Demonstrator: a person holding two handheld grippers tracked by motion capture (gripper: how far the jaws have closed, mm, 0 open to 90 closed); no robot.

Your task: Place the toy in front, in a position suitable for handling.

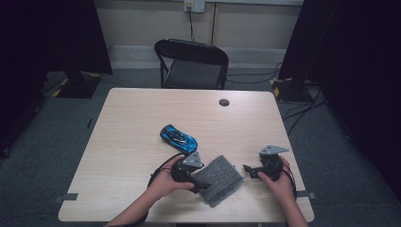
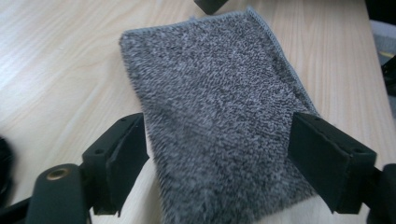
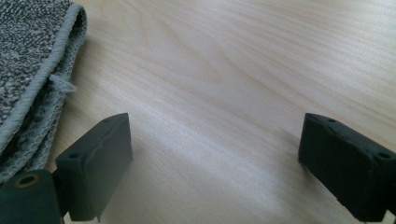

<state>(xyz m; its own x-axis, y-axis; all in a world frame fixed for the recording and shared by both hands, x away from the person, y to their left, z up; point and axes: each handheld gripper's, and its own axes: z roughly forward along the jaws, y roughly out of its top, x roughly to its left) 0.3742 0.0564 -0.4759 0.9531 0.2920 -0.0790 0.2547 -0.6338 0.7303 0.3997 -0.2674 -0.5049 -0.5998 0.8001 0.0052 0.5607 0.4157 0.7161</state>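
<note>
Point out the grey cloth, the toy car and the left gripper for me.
grey cloth (image 1: 219, 178), high view, on the middle of its folded top face.
toy car (image 1: 178, 138), high view, on its blue roof.
left gripper (image 2: 219, 158), left gripper view, midway between its two black fingertips, over the cloth.

cloth (image 1: 218, 179) between claws, car (image 1: 178, 137) behind

The high view looks forward and down from above the person's side, taking in the whole tabletop (image 1: 142, 123), with a chair (image 1: 191, 64) at the top centre of the frame. The left gripper view sits low and close, looking between its fingers (image 2: 122, 154) onto the grey cloth (image 2: 219, 107). The right gripper view, equally near, faces bare wood, with that cloth (image 3: 28, 60) at its left edge. All three share the cloth (image 1: 218, 178).
</note>
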